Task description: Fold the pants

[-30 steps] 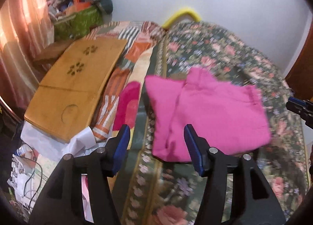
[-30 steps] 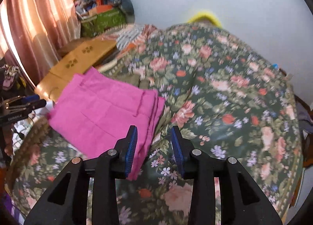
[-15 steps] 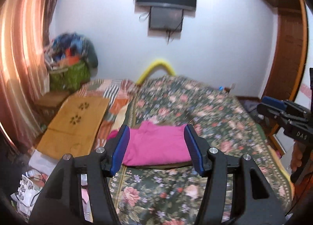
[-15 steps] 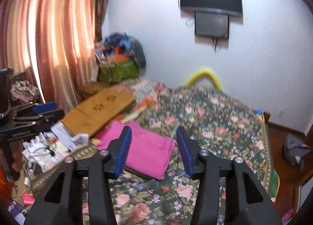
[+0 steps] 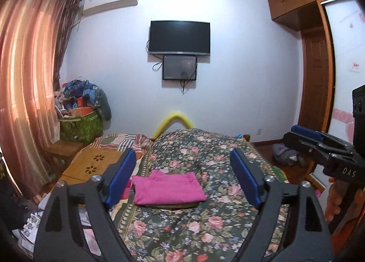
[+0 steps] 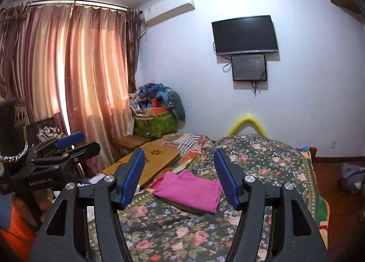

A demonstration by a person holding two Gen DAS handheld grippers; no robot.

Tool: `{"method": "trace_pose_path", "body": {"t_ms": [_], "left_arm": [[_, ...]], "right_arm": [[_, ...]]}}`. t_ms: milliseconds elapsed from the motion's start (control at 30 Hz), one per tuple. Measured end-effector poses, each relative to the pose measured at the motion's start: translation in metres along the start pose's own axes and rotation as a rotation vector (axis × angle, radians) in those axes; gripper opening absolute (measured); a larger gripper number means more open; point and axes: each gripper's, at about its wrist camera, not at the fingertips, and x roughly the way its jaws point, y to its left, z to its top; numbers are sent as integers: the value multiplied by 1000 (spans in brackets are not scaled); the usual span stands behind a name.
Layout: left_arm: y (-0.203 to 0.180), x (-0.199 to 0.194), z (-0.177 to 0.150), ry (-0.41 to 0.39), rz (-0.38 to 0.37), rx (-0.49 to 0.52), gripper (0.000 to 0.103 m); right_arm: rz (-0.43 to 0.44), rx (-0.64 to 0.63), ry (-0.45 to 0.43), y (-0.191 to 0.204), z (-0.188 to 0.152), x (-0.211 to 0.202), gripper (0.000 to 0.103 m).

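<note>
The pink pants (image 5: 167, 188) lie folded in a flat rectangle on the floral bedspread (image 5: 205, 227), also seen in the right wrist view (image 6: 189, 190). My left gripper (image 5: 183, 177) is open and empty, held well back from and above the pants. My right gripper (image 6: 180, 176) is open and empty, also held back from the bed. The right gripper shows at the right edge of the left wrist view (image 5: 305, 134), and the left gripper at the left edge of the right wrist view (image 6: 73, 140).
A wooden lap desk (image 5: 91, 166) lies on the bed's left side by a striped blanket (image 6: 189, 142). A green bag of clothes (image 5: 78, 125) stands by the curtain (image 6: 68, 79). A TV (image 5: 179, 37) hangs on the far wall. A wardrobe (image 5: 317, 75) is at right.
Both grippers have pulled back and up from the pants, which now look small and far on the bed. Both jaws have spread wider.
</note>
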Motion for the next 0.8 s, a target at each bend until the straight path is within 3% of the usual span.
{"method": "trace_pose_path", "body": {"t_ms": [200,467,800], "left_arm": [[-5,-27,-10,-37,19,-18,102],[-2,-33,-21,-15,32,-37,103],[4,-29,-28,5,32,-65,103]], "right_arm": [[-20,17,-37,4,-8,-17,82],[-75,-3,-33,13,-19,-24,98],[-82,-14,-41,18,-22,-33,101]]}}
